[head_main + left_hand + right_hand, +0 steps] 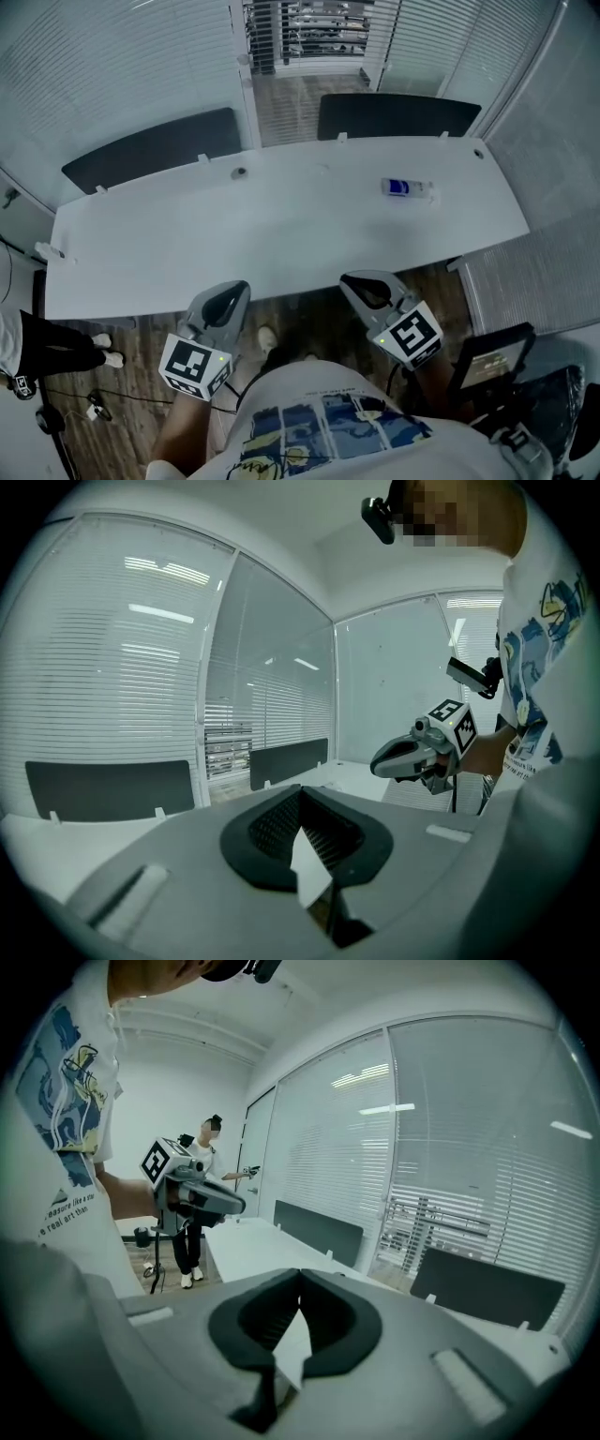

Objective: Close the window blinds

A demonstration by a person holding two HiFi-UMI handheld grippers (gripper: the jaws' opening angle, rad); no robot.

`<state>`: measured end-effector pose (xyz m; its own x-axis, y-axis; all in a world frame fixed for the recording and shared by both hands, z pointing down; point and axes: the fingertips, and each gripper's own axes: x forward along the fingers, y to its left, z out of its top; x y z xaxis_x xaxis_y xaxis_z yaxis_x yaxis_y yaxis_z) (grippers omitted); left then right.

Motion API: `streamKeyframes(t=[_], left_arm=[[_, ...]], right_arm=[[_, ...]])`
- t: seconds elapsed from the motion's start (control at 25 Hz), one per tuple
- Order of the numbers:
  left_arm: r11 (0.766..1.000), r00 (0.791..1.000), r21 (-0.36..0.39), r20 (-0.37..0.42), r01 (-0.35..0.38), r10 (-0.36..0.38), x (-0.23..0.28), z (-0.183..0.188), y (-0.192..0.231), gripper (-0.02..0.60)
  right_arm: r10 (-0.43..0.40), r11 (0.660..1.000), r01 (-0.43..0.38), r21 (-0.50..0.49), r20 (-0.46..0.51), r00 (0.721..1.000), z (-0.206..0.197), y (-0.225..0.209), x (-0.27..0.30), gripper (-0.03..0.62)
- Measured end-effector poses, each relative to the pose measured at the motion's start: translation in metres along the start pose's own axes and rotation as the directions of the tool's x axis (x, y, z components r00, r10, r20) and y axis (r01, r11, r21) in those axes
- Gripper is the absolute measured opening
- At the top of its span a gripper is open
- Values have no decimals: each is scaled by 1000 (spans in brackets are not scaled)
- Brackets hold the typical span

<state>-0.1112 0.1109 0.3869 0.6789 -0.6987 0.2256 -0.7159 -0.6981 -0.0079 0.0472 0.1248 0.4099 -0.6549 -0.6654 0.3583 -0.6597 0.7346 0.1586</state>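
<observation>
Blinds: white horizontal-slat window blinds (112, 66) hang on the glass wall beyond the far edge of the desk; three sections counted in the head view.
Axis: slats run level, long axis along the wall; each section hangs straight down.
Centre section (309, 28): the space behind shows between its slats; the outer two read solid white.
Left gripper (299, 791): jaws together, nothing between them, well short of the blinds.
Right gripper (300, 1273): jaws together, nothing held.
Desk: one long white desk (281, 234), between the grippers and the blinds.
Panels: two dark upright panels (155, 150) along its far edge.
Bottle: one small white bottle with a blue label (409, 188), lying on the desk.
</observation>
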Motion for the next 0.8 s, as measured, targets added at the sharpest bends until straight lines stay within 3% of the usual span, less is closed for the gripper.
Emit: streamKeyframes(t=[0.28, 0.8], left_arm=[[999, 1000, 44, 4, -23, 23, -14, 1, -34, 5], [999, 999, 16, -19, -35, 35, -29, -15, -57, 5]], right_arm=[[-36, 999, 35, 7, 57, 998, -2, 5, -31, 3], [-11, 999, 9, 45, 46, 999, -15, 31, -49, 3]])
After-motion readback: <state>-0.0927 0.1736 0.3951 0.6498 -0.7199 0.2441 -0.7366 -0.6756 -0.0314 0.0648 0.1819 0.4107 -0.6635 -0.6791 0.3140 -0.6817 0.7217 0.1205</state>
